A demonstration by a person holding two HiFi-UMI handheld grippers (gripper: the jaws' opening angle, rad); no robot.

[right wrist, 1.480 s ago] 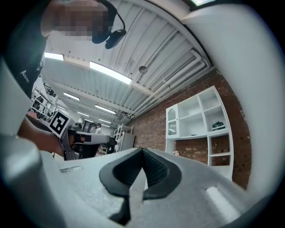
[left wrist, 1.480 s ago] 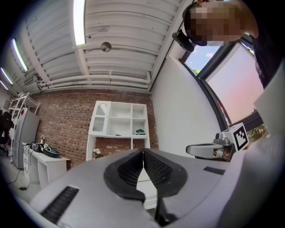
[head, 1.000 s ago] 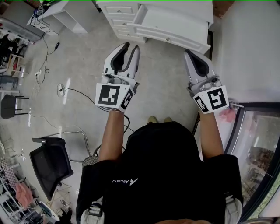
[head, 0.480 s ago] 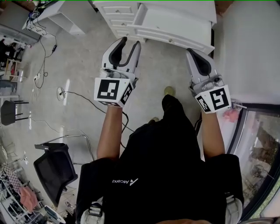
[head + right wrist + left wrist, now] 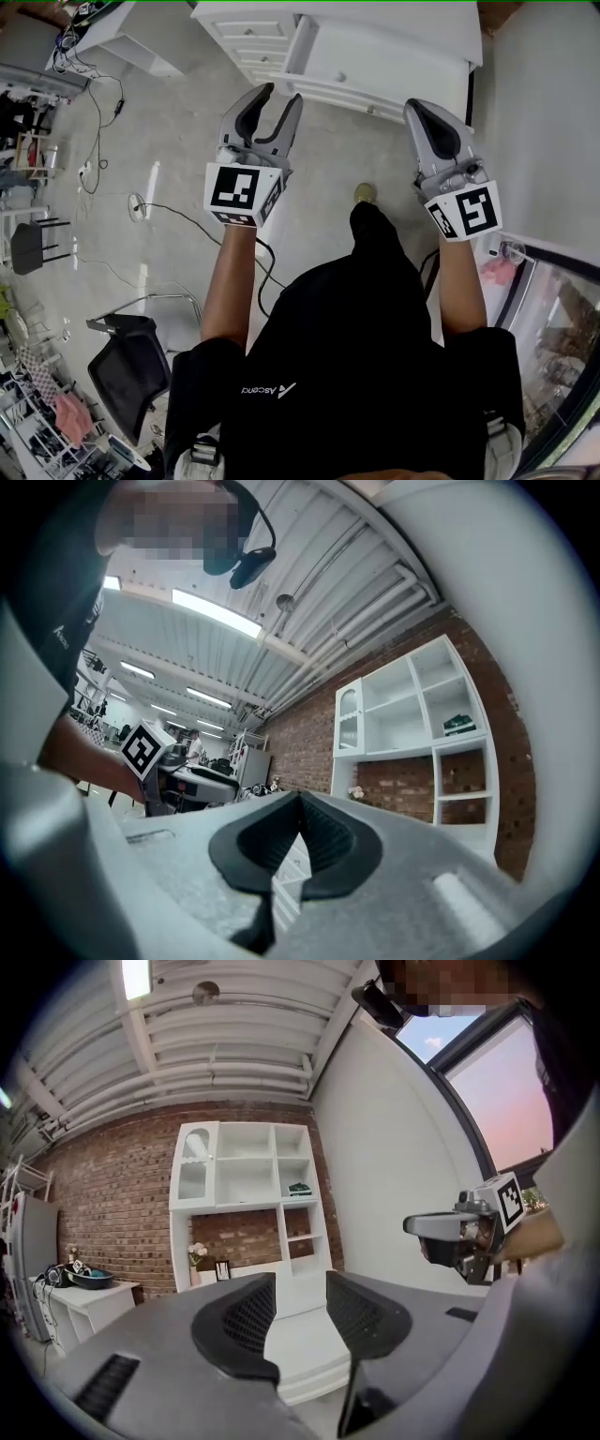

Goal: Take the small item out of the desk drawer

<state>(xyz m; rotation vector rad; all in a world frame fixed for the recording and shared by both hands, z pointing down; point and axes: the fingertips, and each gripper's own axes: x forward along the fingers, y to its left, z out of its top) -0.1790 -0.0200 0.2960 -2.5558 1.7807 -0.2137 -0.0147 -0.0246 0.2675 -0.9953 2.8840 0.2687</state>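
A white desk (image 5: 394, 28) with a stack of drawers (image 5: 248, 42) stands ahead of me, under a white shelf hutch (image 5: 244, 1176). The drawer fronts look shut, and no small item shows in any view. My left gripper (image 5: 279, 94) is held in front of the drawer stack. Its jaws have just been opening and are now open, with nothing between them (image 5: 300, 1283). My right gripper (image 5: 419, 105) hangs near the desk's right end, shut and empty (image 5: 300, 799). Neither gripper touches the desk.
A black office chair (image 5: 131, 366) stands behind me on the left. Cables (image 5: 178, 211) trail over the grey floor. To the right are a white wall (image 5: 544, 122) and a glass pane (image 5: 562, 319). A white side table (image 5: 131, 28) stands at the far left.
Both grippers have moved forward towards the desk as the person stepped ahead. The left jaws have spread wider. The right jaws stay shut.
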